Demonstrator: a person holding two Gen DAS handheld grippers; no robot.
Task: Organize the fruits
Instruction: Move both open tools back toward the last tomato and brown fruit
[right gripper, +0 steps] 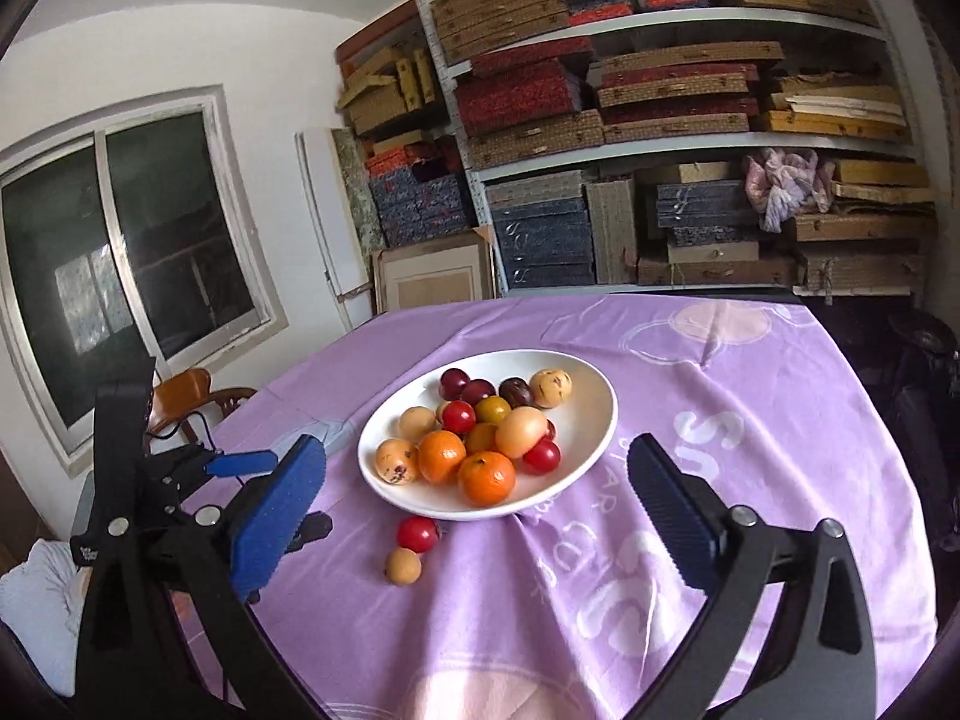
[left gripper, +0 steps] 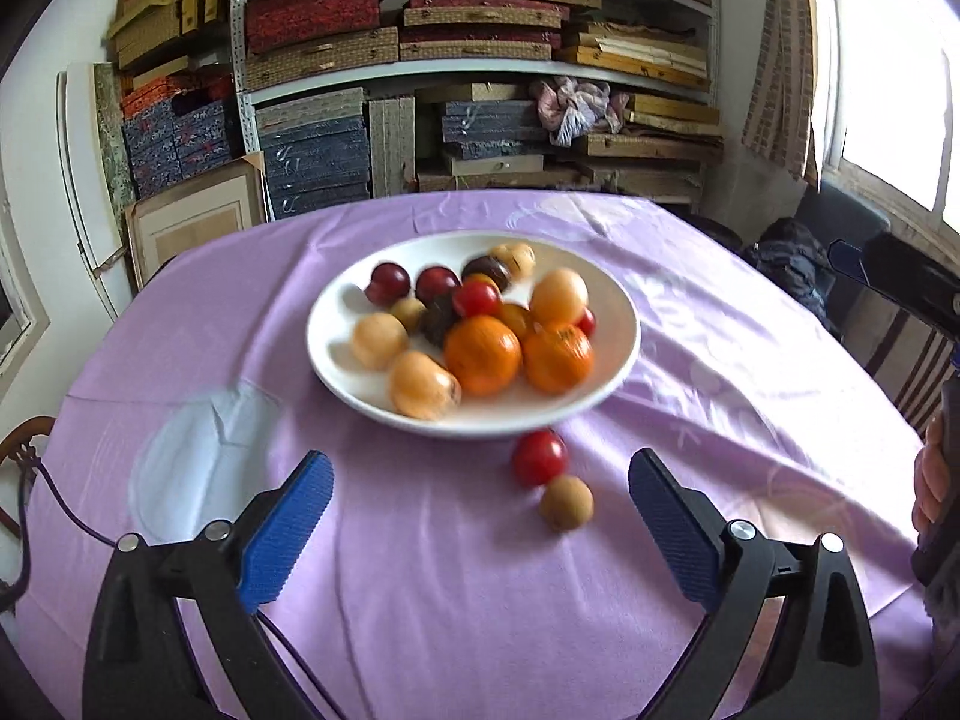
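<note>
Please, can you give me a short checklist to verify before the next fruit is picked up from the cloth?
1. Left gripper open and empty: ok.
2. Right gripper open and empty: ok.
3. Red fruit and small tan fruit lie on the tablecloth, outside the plate: not ok, two left to place.
4. The two loose fruits are apart enough to grasp one alone: not ok, they touch.
5. Plate has free space: ok, bare at its right side.

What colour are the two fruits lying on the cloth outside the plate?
One red fruit and one tan-brown fruit; the right wrist view shows them sharpest.
</note>
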